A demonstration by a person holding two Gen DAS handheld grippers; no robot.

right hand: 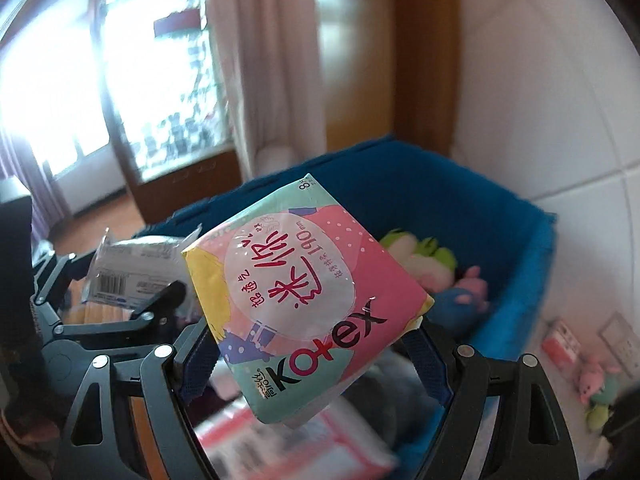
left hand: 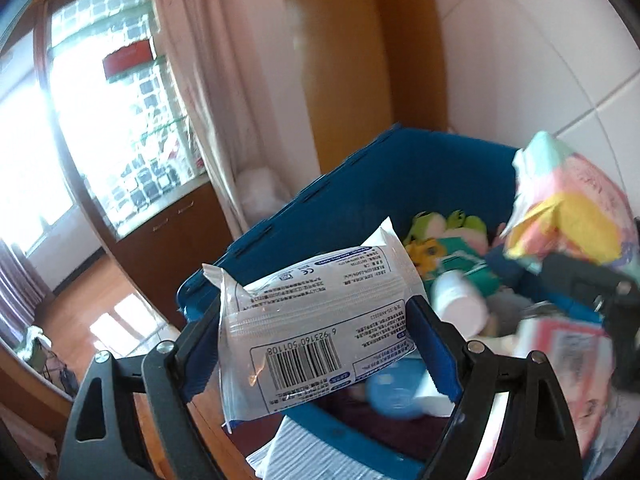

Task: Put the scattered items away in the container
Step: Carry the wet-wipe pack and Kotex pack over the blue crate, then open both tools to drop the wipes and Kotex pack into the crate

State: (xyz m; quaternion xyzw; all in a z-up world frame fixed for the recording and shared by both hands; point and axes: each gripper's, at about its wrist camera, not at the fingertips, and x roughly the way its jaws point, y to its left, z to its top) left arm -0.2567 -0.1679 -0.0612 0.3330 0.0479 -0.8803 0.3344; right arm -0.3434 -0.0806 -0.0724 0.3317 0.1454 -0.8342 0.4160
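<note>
My left gripper [left hand: 316, 332] is shut on a white plastic pack with a barcode [left hand: 316, 320], held over the near rim of the blue fabric bin [left hand: 360, 168]. My right gripper [right hand: 312, 340] is shut on a pink and mint Kotex pack [right hand: 304, 300], also above the blue fabric bin [right hand: 440, 184]. Each wrist view catches the other hand's load: the Kotex pack [left hand: 568, 208] at the right, the white pack [right hand: 128, 272] at the left. Inside the bin lie a green and pink plush toy [left hand: 448, 228], a white bottle [left hand: 460, 304] and a pink-and-white box [left hand: 560, 340].
A white tiled wall [left hand: 540, 60] stands behind the bin, with a wooden panel and a pale curtain [left hand: 208, 80] to its left. A small pink plush [right hand: 596, 376] and a pink box [right hand: 562, 340] lie outside the bin at the right. Wooden floor and a low cabinet [left hand: 176, 232] lie left.
</note>
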